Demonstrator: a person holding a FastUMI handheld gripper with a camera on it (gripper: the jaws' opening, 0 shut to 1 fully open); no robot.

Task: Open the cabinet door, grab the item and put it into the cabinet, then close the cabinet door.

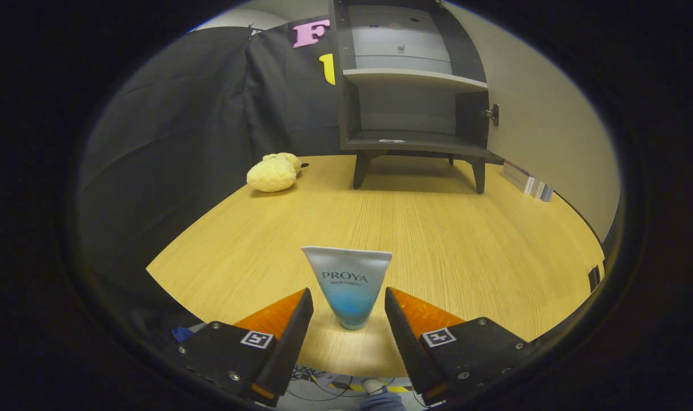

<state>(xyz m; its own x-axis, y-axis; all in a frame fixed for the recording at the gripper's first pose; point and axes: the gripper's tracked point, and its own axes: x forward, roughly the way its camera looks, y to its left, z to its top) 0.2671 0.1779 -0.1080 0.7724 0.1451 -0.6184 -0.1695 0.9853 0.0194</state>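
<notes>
Nearest you, the tongs (pixel 349 302) stand spread apart, one finger on each side of the tube (pixel 347 285), and neither pad seems to touch it yet. The tube stands cap-down near the close edge of the counter (pixel 449 240), its wide crimped end up, its narrow lower half sitting in the gap between the fingertips.

From the biggest thing down: the counter runs away from you to the cabinet (pixel 412 85) at its far side, standing on short legs. Its door (pixel 543 114) is swung wide to the right, so the opening looks done and the grasp is the step in hand. The lower shelf (pixel 420 140) appears free apart from a small pale scrap near its front lip; it looks like the easier target. A yellow plush toy (pixel 273 172) lies to the left of the cabinet, well apart from your line to it. Some flat boxes (pixel 528 182) sit on the counter by the open door.

To do the grasp well, keep the tube centred between the fingers and close slowly. The body tapers and probably yields, so pinching too low could squirt it upward or tip it. I would move forward slightly to catch it nearer mid-height, then squeeze only until it stops slipping. Lift straight up before you travel toward the shelf.
</notes>
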